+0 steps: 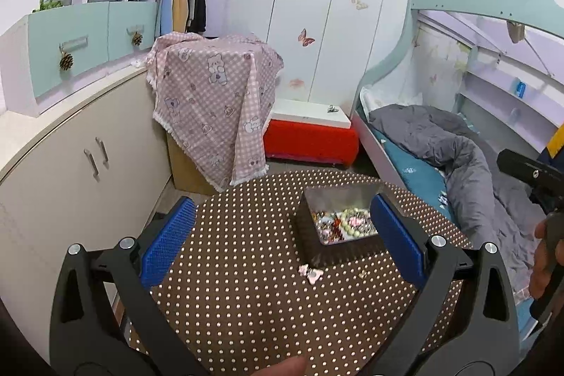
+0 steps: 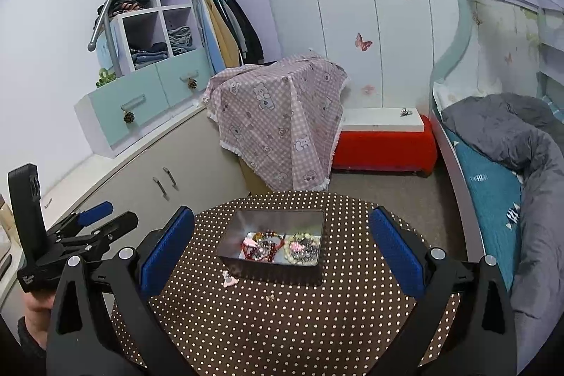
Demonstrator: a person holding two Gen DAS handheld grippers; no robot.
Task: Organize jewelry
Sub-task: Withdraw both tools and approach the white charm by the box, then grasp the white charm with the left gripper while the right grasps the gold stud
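Observation:
A dark metal tin (image 1: 310,249) (image 2: 271,272) stands on the round brown polka-dot table (image 1: 239,305) (image 2: 282,323). It holds a bead bracelet (image 1: 352,223) (image 2: 303,247) and several other jewelry pieces. A small pink hair clip (image 1: 311,273) (image 2: 229,279) lies on the cloth in front of the tin. A tiny gold piece (image 1: 362,274) (image 2: 270,297) lies near it. My left gripper (image 1: 282,235) is open and empty above the table. My right gripper (image 2: 282,242) is open and empty, facing the tin. The left gripper (image 2: 105,217) also shows at the left of the right wrist view.
A cupboard with teal drawers (image 1: 70,51) (image 2: 141,101) runs along the left. A box under a pink checked cloth (image 1: 211,94) (image 2: 278,122) and a red bench (image 1: 310,136) (image 2: 384,147) stand behind the table. A bed with a grey duvet (image 1: 458,157) (image 2: 511,136) is at the right.

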